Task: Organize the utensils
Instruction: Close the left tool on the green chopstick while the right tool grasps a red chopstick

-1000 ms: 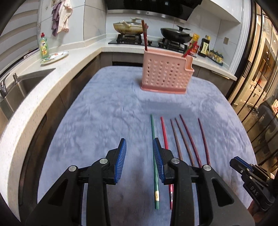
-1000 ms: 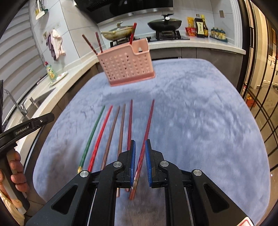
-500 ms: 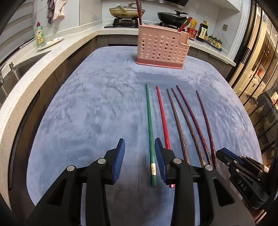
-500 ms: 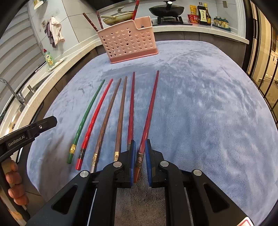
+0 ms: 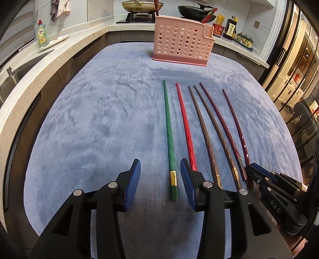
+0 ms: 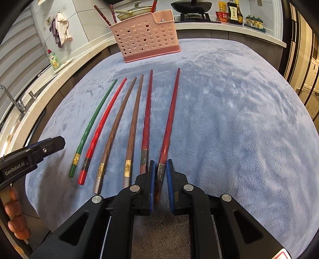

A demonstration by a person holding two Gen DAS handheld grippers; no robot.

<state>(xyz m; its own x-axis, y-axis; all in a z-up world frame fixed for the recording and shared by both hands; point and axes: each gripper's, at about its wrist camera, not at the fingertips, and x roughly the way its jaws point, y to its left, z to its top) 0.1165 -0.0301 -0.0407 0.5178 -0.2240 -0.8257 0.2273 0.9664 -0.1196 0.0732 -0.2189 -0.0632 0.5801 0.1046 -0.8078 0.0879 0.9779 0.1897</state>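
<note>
Chopsticks lie in a row near the desk's front edge; left tongs point(image 5: 160, 180) are opening around the green chopstick point(image 5: 168, 129), right tongs point(image 6: 159, 175) grip the rightmost dark red chopstick point(image 6: 169, 123).

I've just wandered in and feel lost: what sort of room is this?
A home kitchen, most likely: a gas stove carrying a wok, a sink faucet, and a dish soap bottle on the countertop.

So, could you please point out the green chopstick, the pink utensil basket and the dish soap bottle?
green chopstick point(image 5: 168, 127), left wrist view, mid-shaft.
pink utensil basket point(image 5: 180, 42), left wrist view, perforated front wall.
dish soap bottle point(image 5: 41, 35), left wrist view, label.
</note>
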